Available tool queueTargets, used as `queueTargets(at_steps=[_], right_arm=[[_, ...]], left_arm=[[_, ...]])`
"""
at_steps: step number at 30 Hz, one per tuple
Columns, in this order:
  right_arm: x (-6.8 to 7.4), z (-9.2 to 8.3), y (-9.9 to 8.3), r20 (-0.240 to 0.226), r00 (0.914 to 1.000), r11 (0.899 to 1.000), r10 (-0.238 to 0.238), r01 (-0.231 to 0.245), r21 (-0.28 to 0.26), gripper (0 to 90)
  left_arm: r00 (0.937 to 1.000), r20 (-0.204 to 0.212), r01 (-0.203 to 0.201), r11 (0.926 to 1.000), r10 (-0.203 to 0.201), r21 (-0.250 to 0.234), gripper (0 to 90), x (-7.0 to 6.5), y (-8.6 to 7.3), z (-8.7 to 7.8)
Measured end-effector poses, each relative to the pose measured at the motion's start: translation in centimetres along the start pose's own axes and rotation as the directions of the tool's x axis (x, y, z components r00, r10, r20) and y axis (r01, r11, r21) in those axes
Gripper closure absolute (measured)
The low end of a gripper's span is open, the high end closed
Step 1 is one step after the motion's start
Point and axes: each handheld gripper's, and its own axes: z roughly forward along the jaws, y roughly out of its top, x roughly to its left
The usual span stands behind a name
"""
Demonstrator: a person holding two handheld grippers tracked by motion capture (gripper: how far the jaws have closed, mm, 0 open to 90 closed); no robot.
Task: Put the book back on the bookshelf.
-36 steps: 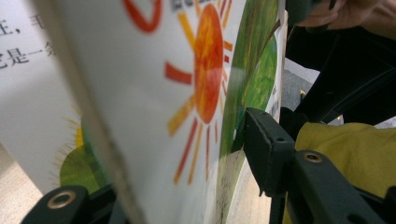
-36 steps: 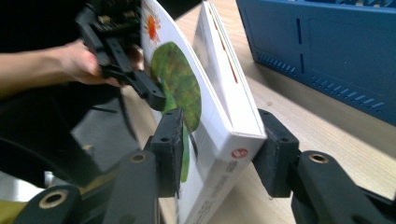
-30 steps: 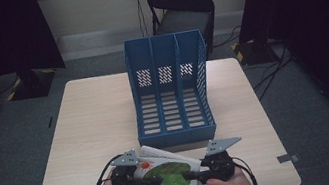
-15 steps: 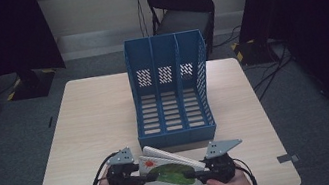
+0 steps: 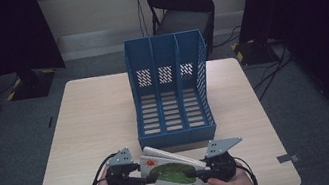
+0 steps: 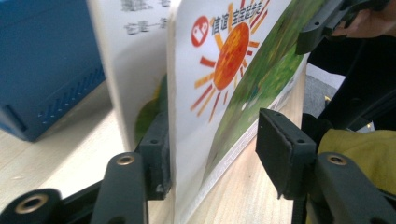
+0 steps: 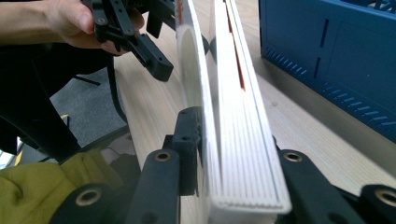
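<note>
A book (image 5: 171,172) with an orange sun and green on its cover stands tilted on edge near the table's front edge, between my two grippers. My left gripper (image 5: 147,180) is at its left end. In the left gripper view the left gripper (image 6: 219,154) has just been opening. The cover (image 6: 233,60) stands between the jaws, resting against one pad, and the other pad (image 6: 280,149) is clear of it. My right gripper (image 5: 192,174) is at the book's right end. The right gripper (image 7: 233,154) has just closed further, and it clamps the cover and page block (image 7: 243,140).
A blue three-slot file holder (image 5: 171,96) stands upright mid-table just beyond the book, its open front facing me. It shows close by in the left gripper view (image 6: 42,60) and the right gripper view (image 7: 336,56). A black chair (image 5: 182,11) stands behind the wooden table (image 5: 97,124).
The book shifted slightly between the grippers, looking narrower half a second ago than now. Both hands have stayed near the table's front edge.
</note>
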Motion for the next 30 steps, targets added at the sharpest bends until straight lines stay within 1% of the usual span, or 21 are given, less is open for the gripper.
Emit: queueTargets(at_steps=[2,3,5,6,7,9,11,12,13,14,15,17,18,19,21,23,24,26,27,29,30], right_arm=[[-0.2,-0.2,-0.1,-0.004,1.0000,1.000,0.000,0.000,0.001,74.4],[-0.2,-0.3,-0.1,-0.001,1.0000,1.000,-0.003,0.003,0.003,74.8],[-0.2,-0.4,-0.1,0.011,0.9999,1.000,0.001,-0.001,0.002,75.4],[-0.3,-0.5,-0.1,0.013,0.9999,1.000,0.002,-0.002,0.002,75.5],[-0.4,-0.6,0.0,0.021,0.9998,1.000,-0.001,0.001,0.000,75.6],[-0.6,-0.7,0.2,0.024,0.9997,1.000,-0.002,0.002,-0.006,75.7],[-0.6,-0.9,0.3,0.032,0.9993,1.000,-0.017,0.018,-0.008,75.6],[-0.5,-1.0,0.4,0.041,0.9986,0.999,-0.033,0.034,-0.007,75.7],[-0.5,-1.1,0.5,0.045,0.9982,0.999,-0.040,0.040,-0.005,75.6],[-0.4,-1.0,0.4,0.042,0.9979,0.999,-0.049,0.050,-0.006,75.6],[-0.3,-1.0,0.3,0.043,0.9975,0.998,-0.056,0.056,-0.003,75.6],[-0.2,-0.8,0.0,0.038,0.9973,0.998,-0.062,0.062,0.013,75.5],[-0.1,-0.7,-0.1,0.038,0.9975,0.998,-0.059,0.059,0.006,75.3],[0.0,-0.7,-0.1,0.038,0.9976,0.998,-0.058,0.058,0.005,75.2],[0.1,-0.7,-0.2,0.039,0.9981,0.999,-0.048,0.048,-0.003,74.3],[0.0,-0.6,-0.5,0.020,0.9996,1.000,-0.021,0.021,-0.015,71.8],[0.1,-0.5,-0.6,0.013,0.9998,1.000,-0.014,0.014,-0.020,70.5],[0.2,-0.3,-0.6,0.010,0.9998,1.000,-0.015,0.015,-0.019,65.4],[0.4,0.1,-0.7,0.006,0.9999,1.000,-0.013,0.013,-0.013,60.9],[0.5,0.5,-0.8,0.004,0.9999,1.000,-0.010,0.010,-0.002,56.9],[0.7,0.8,-0.9,0.015,0.9998,1.000,-0.014,0.014,0.002,55.6]], left_arm=[[0.9999,-0.012,0.009,0.9999,-0.010,-0.013,47.6,0.3,-0.1,-0.4],[0.9996,-0.024,0.013,0.9998,-0.014,-0.014,48.8,0.5,-0.2,-0.5],[0.9990,-0.035,0.026,0.9995,-0.026,-0.020,49.0,0.8,-0.2,-0.7],[0.9985,-0.046,0.026,0.9994,-0.027,-0.025,48.4,0.9,-0.2,-0.8],[0.9983,-0.050,0.030,0.9992,-0.031,-0.026,46.8,0.9,-0.2,-0.8],[0.9973,-0.057,0.043,0.9985,-0.045,-0.033,46.7,1.1,-0.3,-0.9],[0.9943,-0.089,0.055,0.9978,-0.058,-0.037,44.9,1.3,-0.3,-1.0],[0.9929,-0.098,0.065,0.9971,-0.068,-0.040,42.3,1.4,-0.3,-1.0],[0.9906,-0.115,0.070,0.9968,-0.074,-0.039,41.1,1.6,-0.3,-0.9],[0.9901,-0.116,0.074,0.9964,-0.078,-0.041,39.5,1.7,-0.3,-0.9],[0.9909,-0.107,0.078,0.9962,-0.082,-0.038,36.9,2.0,-0.3,-0.6],[0.9911,-0.100,0.085,0.9960,-0.087,-0.027,36.4,2.1,-0.2,0.0],[0.9919,-0.097,0.082,0.9965,-0.083,-0.016,36.4,2.2,-0.2,0.2],[0.9922,-0.100,0.076,0.9971,-0.075,0.009,36.4,2.1,-0.2,0.6],[0.9944,-0.091,0.058,0.9977,-0.055,0.033,40.6,1.9,-0.2,1.1],[0.9961,-0.078,0.044,0.9981,-0.041,0.042,47.2,1.7,-0.2,1.4],[0.9972,-0.067,0.036,0.9983,-0.032,0.047,52.8,1.6,-0.2,1.5],[0.9963,-0.084,0.023,0.9980,-0.018,0.059,54.3,1.3,-0.2,1.6],[0.9962,-0.086,0.024,0.9979,-0.018,0.061,54.5,1.3,-0.2,1.6],[0.9964,-0.081,0.030,0.9977,-0.025,0.061,55.6,1.4,-0.2,1.6],[0.9964,-0.081,0.031,0.9977,-0.026,0.060,55.9,1.4,-0.2,1.6]])
